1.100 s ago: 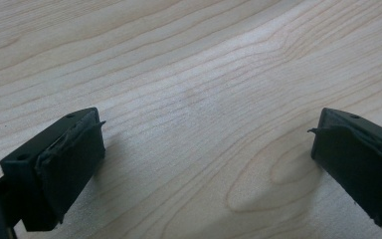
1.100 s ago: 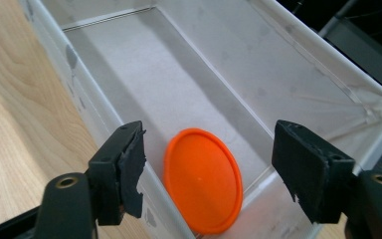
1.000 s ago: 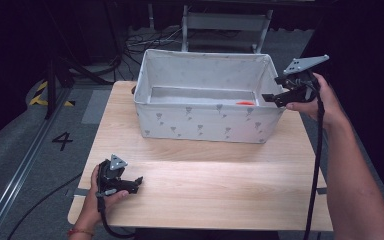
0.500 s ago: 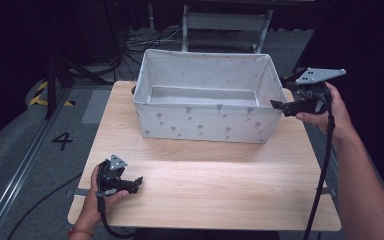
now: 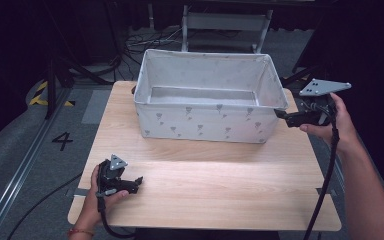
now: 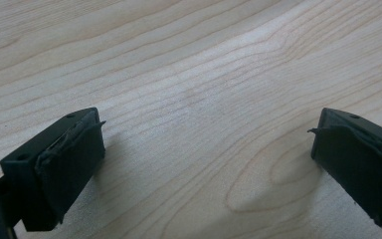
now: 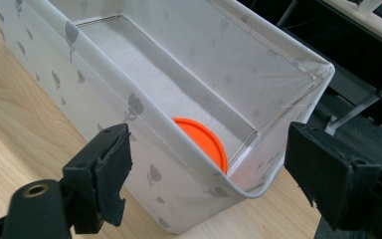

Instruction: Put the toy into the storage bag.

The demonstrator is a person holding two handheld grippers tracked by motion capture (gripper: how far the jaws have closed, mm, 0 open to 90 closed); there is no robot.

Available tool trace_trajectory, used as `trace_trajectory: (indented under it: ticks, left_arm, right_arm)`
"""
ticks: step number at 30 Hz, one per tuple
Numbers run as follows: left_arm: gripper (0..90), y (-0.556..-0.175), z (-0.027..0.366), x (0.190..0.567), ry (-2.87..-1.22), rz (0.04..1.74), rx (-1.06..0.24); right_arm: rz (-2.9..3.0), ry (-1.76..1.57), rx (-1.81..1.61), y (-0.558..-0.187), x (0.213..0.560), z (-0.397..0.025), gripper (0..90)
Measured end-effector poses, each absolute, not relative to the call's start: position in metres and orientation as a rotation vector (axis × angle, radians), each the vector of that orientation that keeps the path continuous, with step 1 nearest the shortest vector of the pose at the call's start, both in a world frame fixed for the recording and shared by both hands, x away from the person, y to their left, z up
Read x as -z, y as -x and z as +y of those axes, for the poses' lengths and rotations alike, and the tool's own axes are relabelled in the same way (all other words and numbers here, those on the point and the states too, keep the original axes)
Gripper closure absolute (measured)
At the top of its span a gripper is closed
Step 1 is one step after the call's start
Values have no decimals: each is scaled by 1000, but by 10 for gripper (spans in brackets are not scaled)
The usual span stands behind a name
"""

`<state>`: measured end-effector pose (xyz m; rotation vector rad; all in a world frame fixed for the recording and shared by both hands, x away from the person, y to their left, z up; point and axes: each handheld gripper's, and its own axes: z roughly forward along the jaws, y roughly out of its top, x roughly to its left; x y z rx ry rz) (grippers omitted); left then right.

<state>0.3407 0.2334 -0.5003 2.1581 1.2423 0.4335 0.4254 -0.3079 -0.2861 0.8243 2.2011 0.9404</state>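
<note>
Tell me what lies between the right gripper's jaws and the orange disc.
The fabric bin's near wall and rim; the right gripper view shows the orange disc behind it.

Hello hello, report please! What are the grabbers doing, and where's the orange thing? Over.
Both grippers open, empty: left low over table, right beside fabric bin. Orange disc inside bin.

— Where does the bin (image 5: 207, 115) sit?
— On the table (image 5: 215, 190), toward its far edge; the near half of the tabletop lies in front of it.
— And inside?
— A disc (image 7: 202, 142) lies on the bin's floor, in its right near corner.
— The grippers?
— The left gripper (image 5: 130, 184) rests at the table's near left corner; the right gripper (image 5: 282, 114) is just beside the bin's right end.
</note>
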Motion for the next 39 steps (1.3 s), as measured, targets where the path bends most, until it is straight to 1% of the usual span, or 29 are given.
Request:
trace_trajectory:
  ticks: [5, 17, 25, 28, 39]
  left_arm:
    - [6, -341, 233, 500, -2158, 1243, -433]
    - [7, -341, 233, 500, -2158, 1242, -433]
    - [7, -341, 233, 500, -2158, 1242, -433]
    - [7, -341, 233, 500, -2158, 1242, -433]
    - [6, -341, 233, 500, -2159, 1241, -433]
  right_arm:
    - [2189, -822, -930, -414, 293, -309, 176]
    - [2211, -797, -910, -387, 326, -316, 163]
    - [2232, -796, -888, -377, 347, -320, 163]
    - [2251, -798, -866, -373, 360, -322, 163]
    - [2268, -804, -818, -362, 385, -325, 163]
